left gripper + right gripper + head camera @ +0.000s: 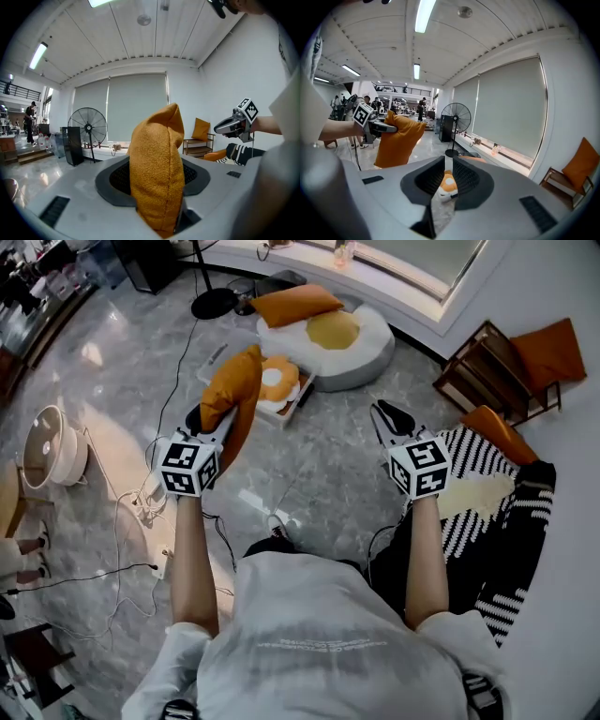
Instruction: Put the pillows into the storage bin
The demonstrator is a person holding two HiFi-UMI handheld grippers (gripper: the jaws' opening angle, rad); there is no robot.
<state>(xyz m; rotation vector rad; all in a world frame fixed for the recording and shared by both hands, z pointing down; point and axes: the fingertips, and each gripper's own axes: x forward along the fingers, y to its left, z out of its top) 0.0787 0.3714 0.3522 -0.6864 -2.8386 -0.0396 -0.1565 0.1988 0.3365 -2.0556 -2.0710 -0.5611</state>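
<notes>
Above the floor (347,427), left claw (208,423) grips orange pillow (232,385); shirt print (323,645) illegible.

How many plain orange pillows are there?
4. Held pillow in the left gripper; one on the egg cushion; one on the chair; one beside the striped blanket. More may be hidden.

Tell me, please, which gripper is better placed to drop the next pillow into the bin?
Left. The left gripper is shut on an orange pillow that hangs close to the bin, which holds an egg pillow. The right gripper is open and empty, farther to the side.
</notes>
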